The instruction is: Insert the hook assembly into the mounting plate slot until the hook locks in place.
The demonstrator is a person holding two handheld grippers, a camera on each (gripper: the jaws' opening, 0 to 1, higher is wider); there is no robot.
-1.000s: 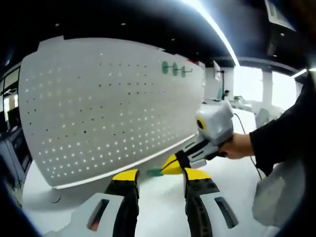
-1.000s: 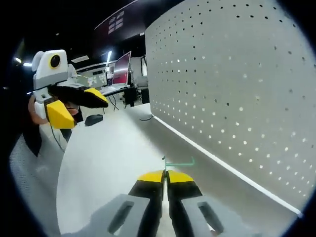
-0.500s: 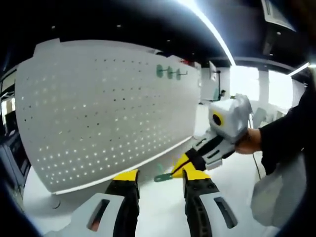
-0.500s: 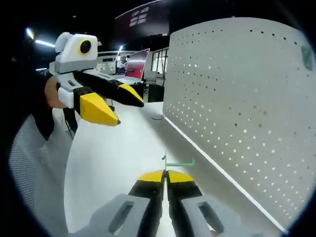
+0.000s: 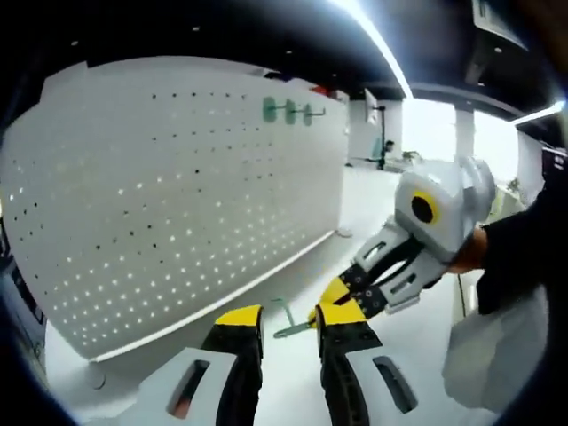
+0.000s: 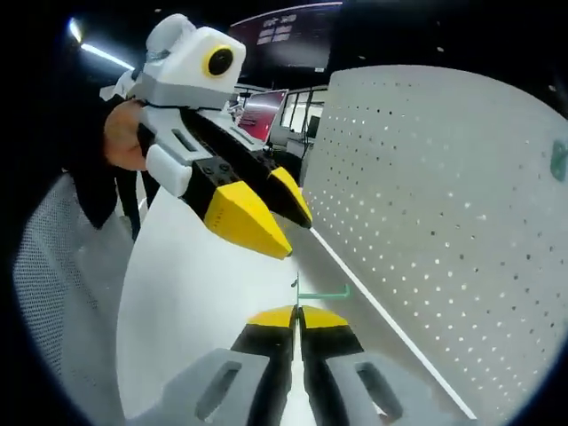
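Right gripper: jaws were pressed together on the stem of the green hook, which stuck out just past the yellow tips. In the left gripper view this gripper came in from the right, held by a hand in a dark sleeve.
Left gripper: jaws stood narrowly apart with nothing between them; in the right gripper view it hung above and to the left of the hook, apart from it.
Hook: in the left gripper view it sat low over the table, just in front of the left gripper's tips and near the foot of the pegboard, not touching the board.
Pegboard: white, upright, full of small holes; in the right gripper view it filled the right side.
Mounted hooks: three green ones sat in a row near the board's upper right corner.
Edges: the board's lower edge met the table along a pale strip; the table's far edge curved off toward a dim room.
Open room: a bare stretch of table lay between the two grippers and the board, and more of it to the left of the right gripper.
Hard to make out: which end of the hook faced the board could not be told. The board's far right ran out of frame in the right gripper view. Background desks and screens were blurred.
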